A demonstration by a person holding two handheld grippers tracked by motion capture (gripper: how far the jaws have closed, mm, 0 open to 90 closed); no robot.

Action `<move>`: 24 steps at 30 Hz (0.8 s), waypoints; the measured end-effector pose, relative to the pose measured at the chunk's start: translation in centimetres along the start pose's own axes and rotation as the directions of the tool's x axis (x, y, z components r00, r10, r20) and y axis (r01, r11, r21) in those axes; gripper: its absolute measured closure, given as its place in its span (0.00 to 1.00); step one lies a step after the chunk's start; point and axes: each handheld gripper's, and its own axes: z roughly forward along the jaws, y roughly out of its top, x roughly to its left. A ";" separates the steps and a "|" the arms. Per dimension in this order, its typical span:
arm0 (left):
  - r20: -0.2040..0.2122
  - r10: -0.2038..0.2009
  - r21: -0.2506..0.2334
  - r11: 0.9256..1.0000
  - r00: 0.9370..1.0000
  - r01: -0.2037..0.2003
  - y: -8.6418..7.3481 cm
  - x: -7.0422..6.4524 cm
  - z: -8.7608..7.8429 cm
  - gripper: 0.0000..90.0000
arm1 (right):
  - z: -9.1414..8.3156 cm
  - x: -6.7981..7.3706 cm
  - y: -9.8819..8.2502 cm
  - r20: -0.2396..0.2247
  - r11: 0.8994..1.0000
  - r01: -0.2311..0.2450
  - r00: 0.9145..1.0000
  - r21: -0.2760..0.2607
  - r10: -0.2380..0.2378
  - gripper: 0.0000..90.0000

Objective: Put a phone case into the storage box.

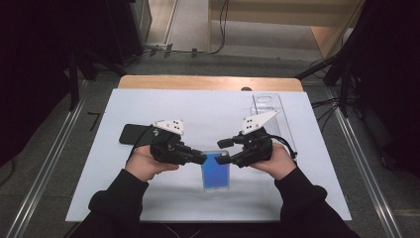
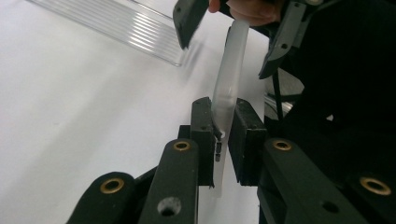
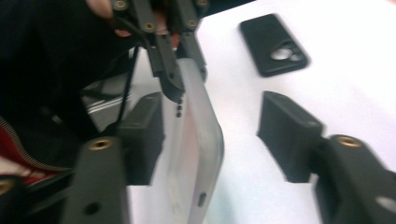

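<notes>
Phone in clear case, held at one end by the left gripper, near the front edge of the white surface.

Item: phone (image 1: 216,171) with lit blue screen, fitted in a translucent case, lying lengthwise toward the front edge of the white surface (image 1: 148,198), roughly midway between its left and right edges.
Left gripper (image 1: 200,158): jaws narrow, clamped on the case's edge; the left gripper view shows both pads pressed on the translucent rim.
Right gripper (image 1: 222,151): jaws wide, the phone between them, one pad beside the case, the other well clear.
Also present: black phone case (image 1: 132,134) toward the left edge; clear plastic tray (image 1: 270,111) near the far right corner.
</notes>
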 end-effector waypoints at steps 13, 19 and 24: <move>-0.135 -0.184 -0.077 0.982 0.974 0.175 -0.4 1.5 -1.8 0.90 | -0.2 -0.7 -0.3 0.125 0.993 -0.092 0.987 -0.075 0.101 0.15; -0.216 -0.214 -0.113 0.975 0.953 0.193 -0.2 1.3 -2.5 0.90 | 0.1 -0.9 -0.8 0.229 0.986 -0.110 0.964 -0.123 0.136 0.00; -0.256 -0.234 -0.132 0.970 0.938 0.206 0.0 0.8 -2.7 0.90 | 0.7 -0.6 -0.9 0.256 0.987 -0.142 0.954 -0.077 0.158 0.00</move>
